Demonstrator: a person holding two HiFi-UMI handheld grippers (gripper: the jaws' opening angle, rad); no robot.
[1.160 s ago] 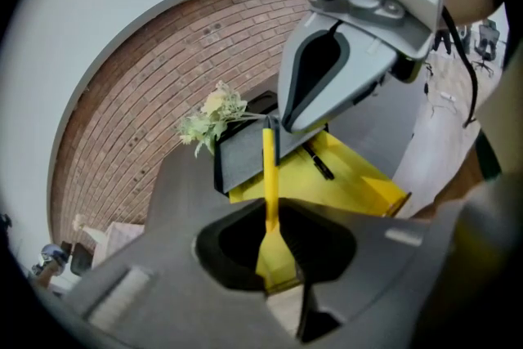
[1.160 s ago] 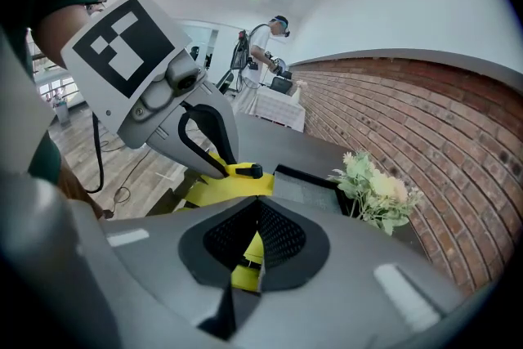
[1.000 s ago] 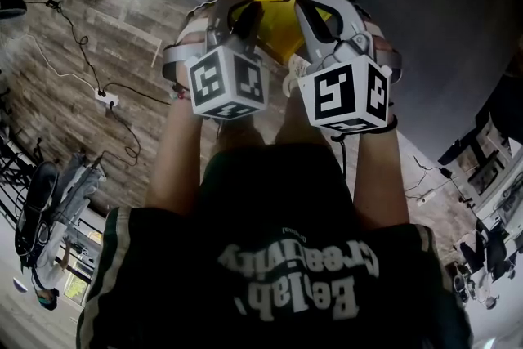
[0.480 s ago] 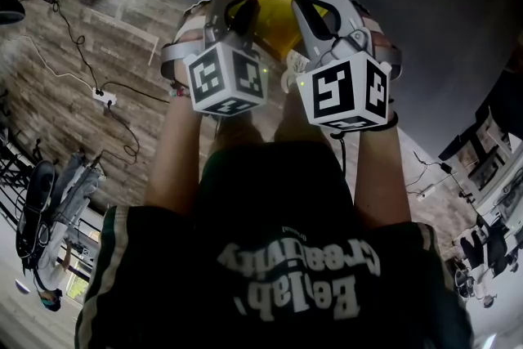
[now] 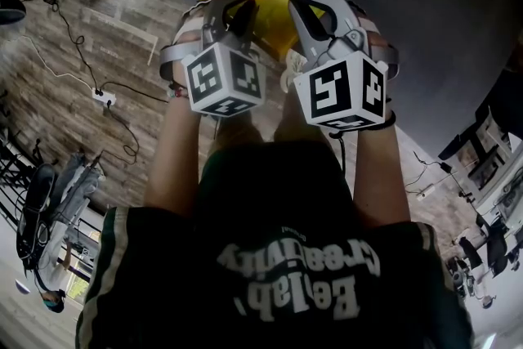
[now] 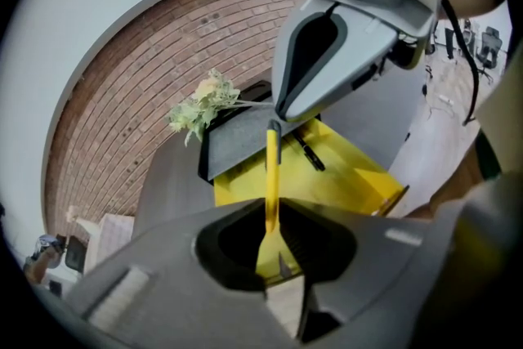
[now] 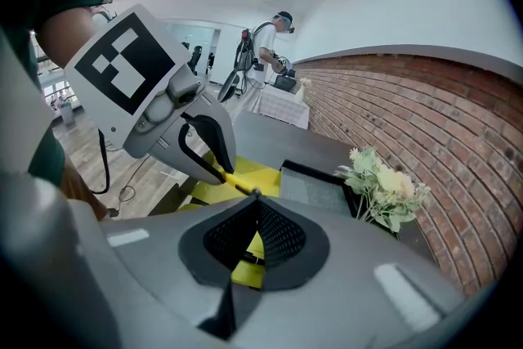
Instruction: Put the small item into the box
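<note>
Left gripper view shows the left gripper (image 6: 274,267) clamped on the lower end of the small item, a slim yellow stick (image 6: 270,184) with a dark tip, which stands straight out from the jaws. The right gripper (image 6: 276,115) has its jaws together, and the stick's dark tip sits right at their point; whether they nip it cannot be settled from any view. Both grippers are held in the air, short of the grey table (image 6: 163,184). On the table lies a shallow yellow box (image 6: 343,180) with a black pen (image 6: 309,151) already in it; a dark grey case (image 6: 237,139) and a spray of flowers (image 6: 204,110) stand behind. The yellow box is judged to be the target, though the case cannot be ruled out. Risks noted: the grip is at one end only, so the long free length may swing or pivot if knocked. If both grippers hold the stick and move out of step, it may bend or pull free. A release from this height would likely let it bounce or roll off the low-walled box. Lowering tip first may also strike the pen.
</note>
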